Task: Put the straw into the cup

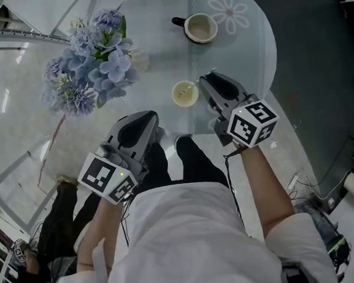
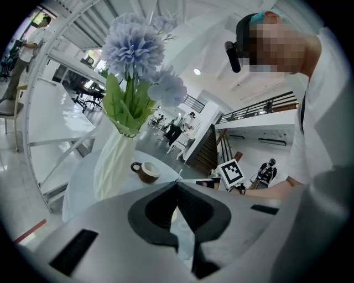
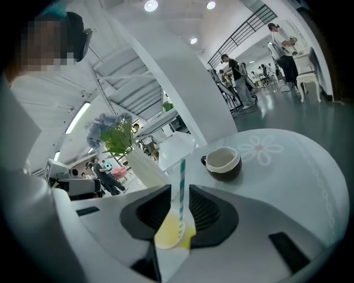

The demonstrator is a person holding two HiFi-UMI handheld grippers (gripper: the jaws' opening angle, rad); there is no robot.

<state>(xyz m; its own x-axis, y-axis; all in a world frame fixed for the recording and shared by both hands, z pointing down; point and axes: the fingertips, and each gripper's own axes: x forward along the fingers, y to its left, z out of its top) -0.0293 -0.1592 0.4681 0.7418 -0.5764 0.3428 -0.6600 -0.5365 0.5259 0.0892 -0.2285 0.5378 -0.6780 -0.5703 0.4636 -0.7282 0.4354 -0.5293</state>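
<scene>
A small cup [image 1: 185, 94] of yellow drink stands on the round glass table [image 1: 252, 51]. A teal-and-white striped straw [image 3: 181, 177] stands upright in this cup [image 3: 172, 233]. My right gripper [image 3: 180, 190] is open, with the straw and cup between its jaws and a gap on either side of the straw. In the head view the right gripper [image 1: 204, 81] sits just right of the cup. My left gripper [image 2: 177, 183] is shut with nothing in it, its tips meeting. It hangs at the table's near edge, left of the cup [image 1: 153, 119].
A brown mug [image 1: 200, 28] stands further back on the table, beside a printed flower [image 1: 229, 13]. A white vase of blue flowers [image 1: 90, 65] is to the left. The person's legs and the floor lie below the table's near edge.
</scene>
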